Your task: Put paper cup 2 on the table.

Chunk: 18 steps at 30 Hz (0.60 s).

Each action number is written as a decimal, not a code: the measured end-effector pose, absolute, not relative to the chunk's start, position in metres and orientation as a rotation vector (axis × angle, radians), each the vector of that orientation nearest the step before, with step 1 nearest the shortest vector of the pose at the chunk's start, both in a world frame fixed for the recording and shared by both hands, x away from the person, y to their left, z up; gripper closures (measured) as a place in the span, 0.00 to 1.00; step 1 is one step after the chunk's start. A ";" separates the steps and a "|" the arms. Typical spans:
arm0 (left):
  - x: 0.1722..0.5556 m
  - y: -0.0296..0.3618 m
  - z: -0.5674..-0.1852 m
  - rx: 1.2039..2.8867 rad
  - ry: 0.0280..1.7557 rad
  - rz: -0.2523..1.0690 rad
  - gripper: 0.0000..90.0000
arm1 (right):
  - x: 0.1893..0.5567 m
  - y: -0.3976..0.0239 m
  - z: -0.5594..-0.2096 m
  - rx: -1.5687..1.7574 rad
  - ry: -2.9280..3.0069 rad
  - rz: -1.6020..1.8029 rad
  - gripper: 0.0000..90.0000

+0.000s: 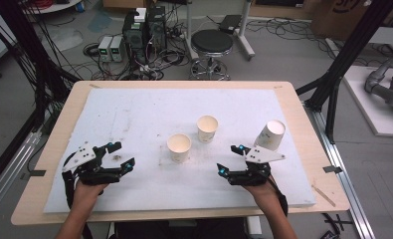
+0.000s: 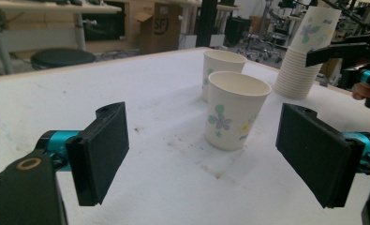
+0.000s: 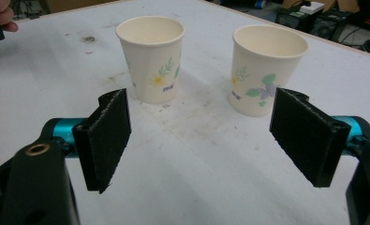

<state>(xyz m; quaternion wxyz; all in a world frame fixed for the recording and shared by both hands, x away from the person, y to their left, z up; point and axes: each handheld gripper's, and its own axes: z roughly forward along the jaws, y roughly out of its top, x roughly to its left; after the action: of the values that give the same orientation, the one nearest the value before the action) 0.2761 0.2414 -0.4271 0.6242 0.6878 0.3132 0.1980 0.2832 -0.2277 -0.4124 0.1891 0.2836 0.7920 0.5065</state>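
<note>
The right tool (image 1: 231, 159) is hanging wide open with nothing between its pads, low over the surface (image 1: 134, 114). The left tool (image 1: 121, 155) is likewise gaping, empty. Two cups are standing upright ahead between them: the near cup (image 1: 179, 148) and the far cup (image 1: 207, 129), close together. A cup stack (image 1: 270, 135) is leaning just beyond the right tool.

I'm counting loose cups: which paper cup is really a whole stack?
The stack of cups at the table's right side, upside down and nested. The two middle cups stand single, upright.
</note>
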 end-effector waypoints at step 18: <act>0.265 0.238 -0.421 1.555 0.709 0.497 0.18 | 0.260 -0.269 -0.411 0.872 2.085 1.404 0.24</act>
<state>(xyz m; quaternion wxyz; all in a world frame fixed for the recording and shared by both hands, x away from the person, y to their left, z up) 0.2653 0.2381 -0.4205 0.6293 0.6789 0.3097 0.2170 0.2598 -0.2685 -0.4114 0.2383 0.3182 0.7612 0.5124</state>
